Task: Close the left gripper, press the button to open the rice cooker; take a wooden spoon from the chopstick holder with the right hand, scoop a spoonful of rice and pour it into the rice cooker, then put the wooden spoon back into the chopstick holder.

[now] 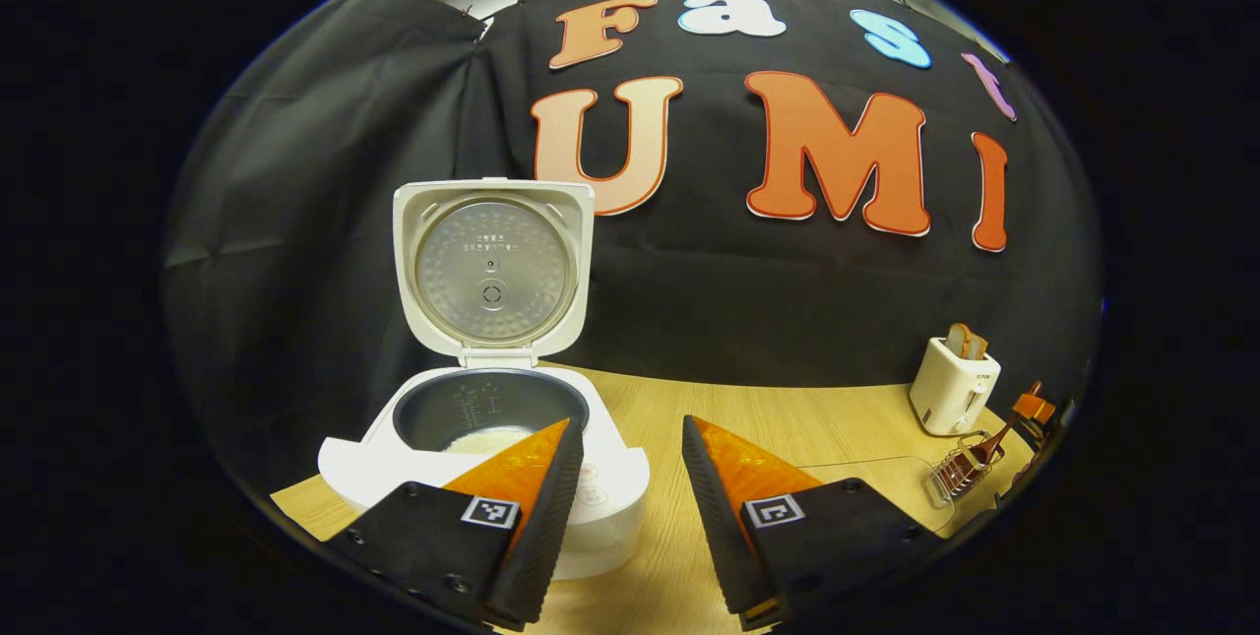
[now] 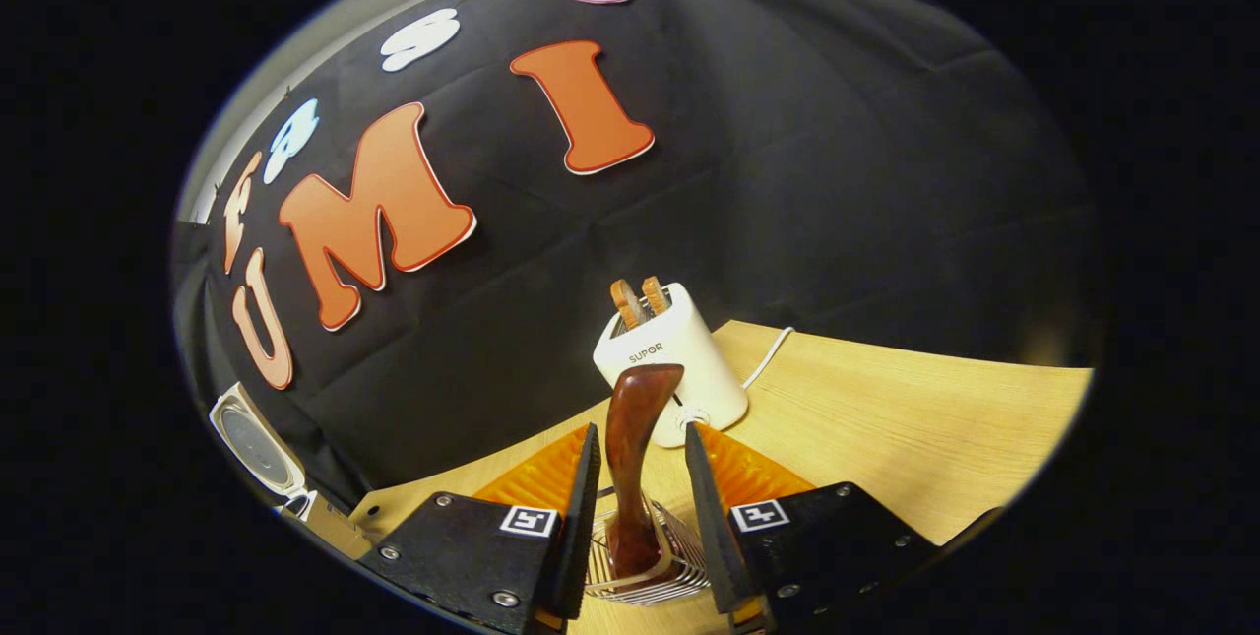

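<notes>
Both hand-held grippers released: right [image 2: 640,477] straddles wooden spoon [image 2: 633,438]; left [image 1: 625,477] level.

Left gripper [image 1: 624,463] hovers level, jaws parted wide, nothing between them. Right gripper [image 2: 640,477] points forward and slightly down, jaws parted narrowly, either side of the wooden spoon [image 2: 633,458] handle; contact unclear.

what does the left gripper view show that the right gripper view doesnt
Left gripper view: the rice cooker seen into its inner pot, rice inside, and the left gripper, jaws apart.
Right gripper view: the toaster with its cord, and the right gripper, jaws on either side of the wooden spoon.
Both: the raised lid, toaster, spoon in the wire holder, table.
</notes>
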Available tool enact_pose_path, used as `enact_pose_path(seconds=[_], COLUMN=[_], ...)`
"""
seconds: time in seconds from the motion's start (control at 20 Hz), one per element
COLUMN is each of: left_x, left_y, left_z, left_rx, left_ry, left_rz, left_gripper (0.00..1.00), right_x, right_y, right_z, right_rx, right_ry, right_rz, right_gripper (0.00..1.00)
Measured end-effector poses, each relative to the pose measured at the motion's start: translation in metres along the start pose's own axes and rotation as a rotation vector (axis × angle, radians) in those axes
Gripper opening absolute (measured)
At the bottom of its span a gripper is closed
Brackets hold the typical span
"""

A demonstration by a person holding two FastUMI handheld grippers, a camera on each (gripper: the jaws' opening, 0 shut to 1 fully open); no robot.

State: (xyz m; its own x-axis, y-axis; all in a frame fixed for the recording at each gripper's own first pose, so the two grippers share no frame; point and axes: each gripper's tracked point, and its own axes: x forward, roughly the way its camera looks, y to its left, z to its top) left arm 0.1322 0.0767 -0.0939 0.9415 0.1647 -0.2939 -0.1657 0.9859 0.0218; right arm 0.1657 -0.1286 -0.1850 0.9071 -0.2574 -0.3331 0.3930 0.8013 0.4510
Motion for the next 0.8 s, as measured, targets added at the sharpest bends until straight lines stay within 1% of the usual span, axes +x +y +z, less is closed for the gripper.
enact_pose_path(seconds=[0.1, 0.2, 0.25, 0.3, 0.35, 0.45, 0.55, 0.6, 0.65, 0.7, 0.8], left_x=[0.000, 0.002, 0.003, 0.003, 0.005, 0.007, 0.010, 0.012, 0.017, 0.020, 0.029], left_y=[0.002, 0.008, 0.008, 0.010, 0.012, 0.013, 0.020, 0.027, 0.032, 0.037, 0.056], left_z=[0.006, 0.013, 0.014, 0.015, 0.019, 0.028, 0.036, 0.040, 0.046, 0.053, 0.068], left_rx=[-0.001, 0.002, 0.016, 0.030, 0.038, 0.044, 0.043, 0.040, 0.028, 0.014, 0.010], left_ry=[-0.009, -0.014, -0.008, -0.008, -0.016, -0.028, -0.020, -0.008, 0.004, 0.012, 0.015], left_rz=[0.002, 0.013, 0.010, 0.016, 0.021, 0.025, 0.038, 0.050, 0.055, 0.065, 0.100], left_gripper=[0.69, 0.68, 0.67, 0.69, 0.67, 0.67, 0.68, 0.67, 0.69, 0.68, 0.67], right_x=[-0.009, -0.020, -0.026, -0.032, -0.039, -0.052, -0.065, -0.071, -0.077, -0.084, -0.098], right_y=[-0.001, 0.005, 0.010, 0.014, 0.021, 0.038, 0.054, 0.061, 0.068, 0.077, 0.090], right_z=[0.005, 0.018, 0.025, 0.032, 0.041, 0.056, 0.073, 0.082, 0.089, 0.096, 0.111], right_rx=[-0.024, -0.047, -0.063, -0.081, -0.103, -0.138, -0.158, -0.165, -0.174, -0.189, -0.231], right_ry=[-0.009, -0.023, -0.034, -0.047, -0.067, -0.090, -0.118, -0.133, -0.144, -0.159, -0.200], right_rz=[-0.003, 0.010, 0.022, 0.029, 0.043, 0.082, 0.117, 0.132, 0.151, 0.177, 0.207], right_gripper=[0.52, 0.56, 0.62, 0.66, 0.74, 0.83, 0.89, 0.90, 0.92, 0.93, 0.96])
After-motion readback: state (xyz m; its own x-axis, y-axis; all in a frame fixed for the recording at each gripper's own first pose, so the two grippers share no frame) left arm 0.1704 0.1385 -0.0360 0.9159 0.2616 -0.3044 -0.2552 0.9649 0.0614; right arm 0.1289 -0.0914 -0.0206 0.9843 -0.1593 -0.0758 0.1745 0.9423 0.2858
